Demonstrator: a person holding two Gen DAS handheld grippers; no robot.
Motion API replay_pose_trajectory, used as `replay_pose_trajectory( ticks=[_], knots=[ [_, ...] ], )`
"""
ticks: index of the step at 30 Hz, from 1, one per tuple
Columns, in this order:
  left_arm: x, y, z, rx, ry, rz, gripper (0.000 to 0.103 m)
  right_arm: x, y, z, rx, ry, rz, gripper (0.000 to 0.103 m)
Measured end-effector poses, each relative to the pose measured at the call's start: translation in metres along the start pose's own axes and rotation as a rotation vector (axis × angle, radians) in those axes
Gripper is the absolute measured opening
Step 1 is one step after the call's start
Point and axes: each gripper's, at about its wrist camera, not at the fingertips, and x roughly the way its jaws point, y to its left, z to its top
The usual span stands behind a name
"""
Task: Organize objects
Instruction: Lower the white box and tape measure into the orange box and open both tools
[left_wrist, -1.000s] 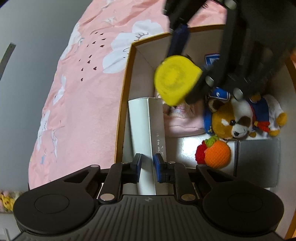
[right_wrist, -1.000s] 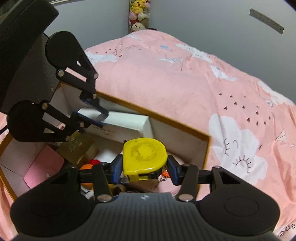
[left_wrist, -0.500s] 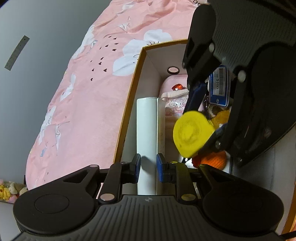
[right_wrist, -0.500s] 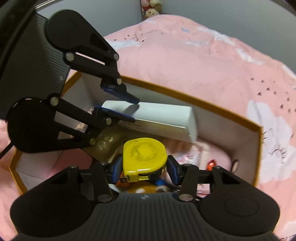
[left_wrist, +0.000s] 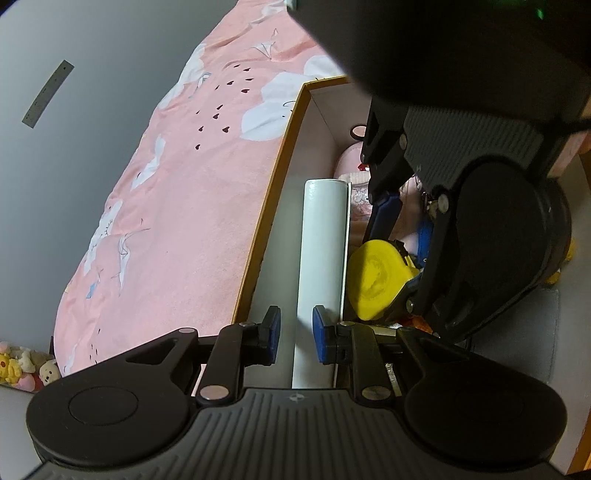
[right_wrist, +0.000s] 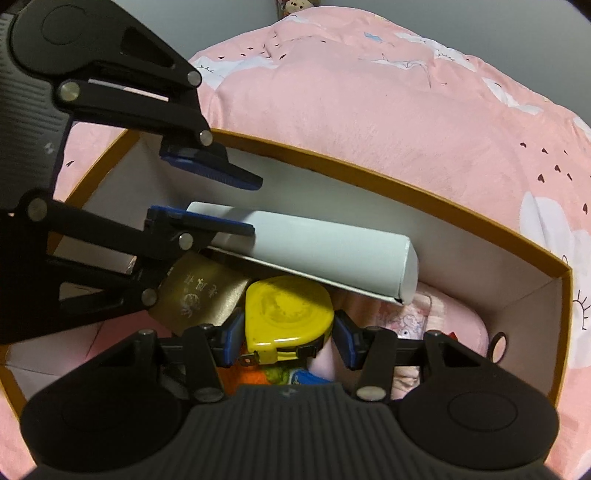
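Note:
An orange-rimmed cardboard box (right_wrist: 369, 177) lies on a pink bedspread. My right gripper (right_wrist: 288, 339) is shut on a yellow tape measure (right_wrist: 288, 314) and holds it low inside the box; it also shows in the left wrist view (left_wrist: 376, 273). My left gripper (left_wrist: 295, 332) has its jaws slightly apart around the near end of a long white box (left_wrist: 321, 243); only its lower finger touches the white box (right_wrist: 332, 254), the other finger stands clear of it. In the right wrist view the left gripper (right_wrist: 236, 203) shows at the left.
The box also holds a gold pouch (right_wrist: 199, 291), a pink pouch (right_wrist: 436, 314), an orange knitted toy (right_wrist: 251, 376) and a grey flat item (left_wrist: 517, 332). The pink bedspread (left_wrist: 184, 206) surrounds the box. Plush toys (left_wrist: 22, 365) sit by the grey wall.
My right gripper has come down into the box with the tape measure, close beside the white box. My left gripper has stayed at the white box's end.

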Motion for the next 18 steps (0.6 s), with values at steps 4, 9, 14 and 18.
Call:
replay_pose_trajectory(
  ticks=[4,9,14,18],
  knots=[
    [-0.001,0.001,0.000,-0.016,-0.001,-0.010,0.025,0.003,0.002,0.001,-0.015,0.001,-0.006,0.054],
    [-0.005,0.005,0.001,-0.075,-0.002,-0.039,0.025,-0.004,0.000,0.003,-0.005,-0.015,0.011,0.054],
    [-0.014,0.008,0.000,-0.169,-0.012,-0.068,0.025,-0.013,-0.001,0.006,0.003,-0.025,0.001,0.054],
    [-0.026,0.011,-0.001,-0.281,-0.028,-0.100,0.025,-0.025,-0.001,0.003,0.006,-0.040,-0.004,0.054]
  ],
)
